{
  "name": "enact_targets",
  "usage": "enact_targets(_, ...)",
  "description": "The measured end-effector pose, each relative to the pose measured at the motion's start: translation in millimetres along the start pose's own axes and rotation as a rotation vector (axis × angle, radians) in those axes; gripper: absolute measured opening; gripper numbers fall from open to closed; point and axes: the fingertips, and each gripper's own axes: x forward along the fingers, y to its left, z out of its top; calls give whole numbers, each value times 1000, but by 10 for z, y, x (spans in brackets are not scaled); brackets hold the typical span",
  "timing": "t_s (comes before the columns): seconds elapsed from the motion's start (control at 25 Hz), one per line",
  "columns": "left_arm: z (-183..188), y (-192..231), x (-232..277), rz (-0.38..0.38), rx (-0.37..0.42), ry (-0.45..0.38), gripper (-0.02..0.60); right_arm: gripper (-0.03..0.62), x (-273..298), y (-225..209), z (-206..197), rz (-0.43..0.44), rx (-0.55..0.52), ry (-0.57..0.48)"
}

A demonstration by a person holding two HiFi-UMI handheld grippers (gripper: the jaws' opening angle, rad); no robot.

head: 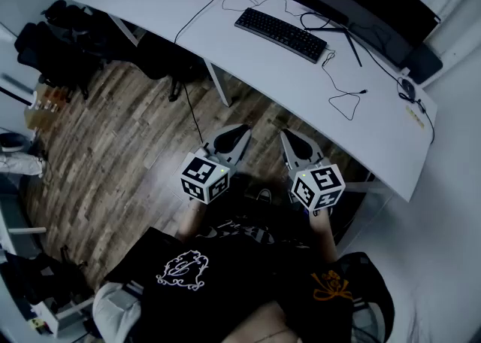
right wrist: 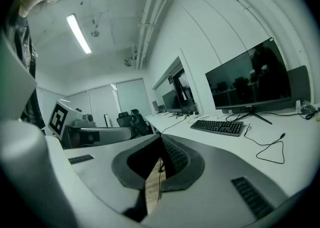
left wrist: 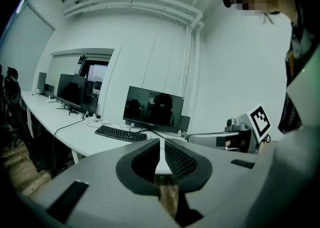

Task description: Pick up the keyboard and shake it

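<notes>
A black keyboard lies flat on the long white desk, in front of a dark monitor. It also shows in the left gripper view, keyboard, and in the right gripper view, keyboard. My left gripper and right gripper hang side by side over the wooden floor, short of the desk's near edge and well away from the keyboard. On both, the jaws are shut with nothing between them. The left gripper points toward the desk, as does the right gripper.
A loose black cable curls on the desk right of the keyboard. A white desk leg stands below the near edge. Black chairs crowd the floor at left. More monitors line the desk farther along.
</notes>
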Motion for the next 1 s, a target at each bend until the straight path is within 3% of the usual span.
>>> enact_targets(1.0,26,367,129,-43,-12,13,43,12,387,-88,-5,-55,47,-13)
